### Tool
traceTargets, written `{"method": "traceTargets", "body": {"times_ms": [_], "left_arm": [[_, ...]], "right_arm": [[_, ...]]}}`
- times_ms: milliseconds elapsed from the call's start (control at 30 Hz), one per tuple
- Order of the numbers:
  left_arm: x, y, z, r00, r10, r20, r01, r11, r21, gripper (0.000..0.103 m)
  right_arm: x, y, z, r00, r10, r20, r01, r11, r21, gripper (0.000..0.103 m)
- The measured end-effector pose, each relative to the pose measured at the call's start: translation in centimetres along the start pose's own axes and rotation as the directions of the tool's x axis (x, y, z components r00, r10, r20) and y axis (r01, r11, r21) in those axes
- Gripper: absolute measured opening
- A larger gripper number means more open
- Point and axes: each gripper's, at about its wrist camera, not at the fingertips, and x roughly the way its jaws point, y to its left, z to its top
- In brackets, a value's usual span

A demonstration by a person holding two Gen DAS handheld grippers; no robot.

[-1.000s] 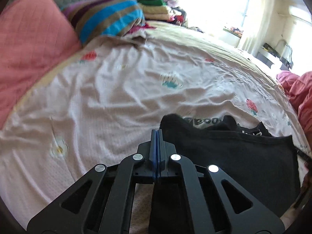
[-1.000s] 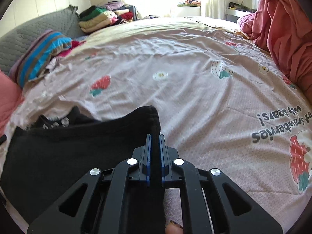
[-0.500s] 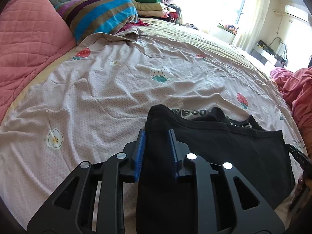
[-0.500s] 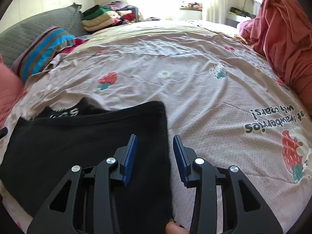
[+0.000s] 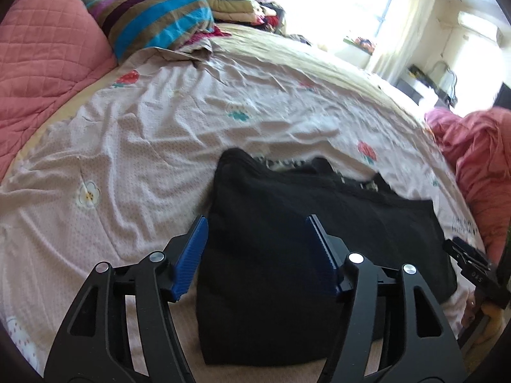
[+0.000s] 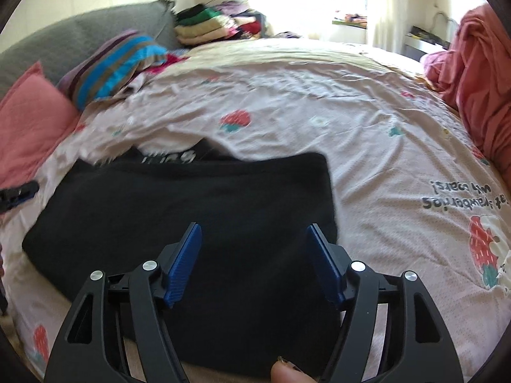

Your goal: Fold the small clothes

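Hovering with blue ribbed pads spread wide apart and gripping nothing: the black left gripper (image 5: 257,249), poised over the near left part of the folded black knit garment (image 5: 287,239). Likewise gaping wide and holding nothing: the black right gripper (image 6: 254,255), hanging above the near right part of the same black garment (image 6: 179,210).

Lying flat as a broad dark rectangle on the pale pink strawberry-print bedsheet (image 5: 134,146), close to the near edge of the bed, with a strip of white lettering peeking out along the far edge. Showing at the bottom of the right wrist view, a fingertip with a dark nail (image 6: 284,371), right at the garment's near hem.

Resting beyond, at the left, a pink quilted pillow (image 5: 41,60) and just beside it a striped blue, purple and tan pillow (image 5: 156,28). Sitting farther back, a stack of folded clothes (image 6: 204,24) near the bright window. Piling up at the right edge of the bed, a rumpled salmon-pink blanket (image 6: 482,63). Printed upside down on the sheet at the right, dark text beside a large strawberry figure (image 6: 485,255).
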Motion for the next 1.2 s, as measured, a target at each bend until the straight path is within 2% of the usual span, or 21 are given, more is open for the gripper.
{"method": "traceTargets", "body": {"times_ms": [133,233,333,533,567,633,833,967,1200], "left_arm": [[1.1,-0.5,-2.3,0.994,-0.007,-0.105,0.008,1.0,0.013,0.057],[1.6,-1.0,-4.0,0.989,0.031,-0.143,-0.026,0.999,0.037,0.058],[1.3,-1.3,-4.6,0.99,0.048,-0.135,-0.042,0.998,0.048,0.059],[0.3,-1.3,-5.4,0.992,0.05,-0.115,-0.045,0.998,0.047,0.064],[0.1,-1.4,-5.5,0.992,0.05,-0.112,-0.045,0.998,0.047,0.066],[-0.3,-1.5,-5.6,0.994,0.054,-0.1,-0.049,0.998,0.046,0.07],[-1.2,-2.1,-6.0,0.994,0.085,-0.073,-0.081,0.995,0.059,0.081],[-1.7,-2.2,-6.1,0.995,0.082,-0.056,-0.079,0.995,0.053,0.091],[-2.6,-1.7,-5.9,0.996,0.084,-0.032,-0.083,0.996,0.025,0.094]], "right_arm": [[0.4,1.7,-1.7,0.998,-0.033,-0.05,0.028,0.994,-0.102,0.067],[0.7,1.9,-2.9,0.995,-0.042,-0.09,0.03,0.992,-0.123,0.067],[0.8,1.0,-3.5,0.993,-0.03,-0.118,0.02,0.997,-0.08,0.073],[-0.3,0.6,-4.2,0.993,-0.02,-0.112,0.011,0.997,-0.074,0.074],[-0.6,0.5,-4.3,0.994,-0.013,-0.107,0.005,0.997,-0.071,0.074],[-0.9,0.3,-4.3,0.994,-0.002,-0.107,-0.004,0.998,-0.06,0.085],[-1.9,0.3,-4.4,0.996,0.008,-0.09,-0.012,0.999,-0.051,0.092],[-2.5,0.6,-4.2,0.997,0.023,-0.073,-0.027,0.998,-0.054,0.095],[-3.8,1.8,-3.8,0.998,0.05,-0.036,-0.053,0.996,-0.074,0.097]]}}
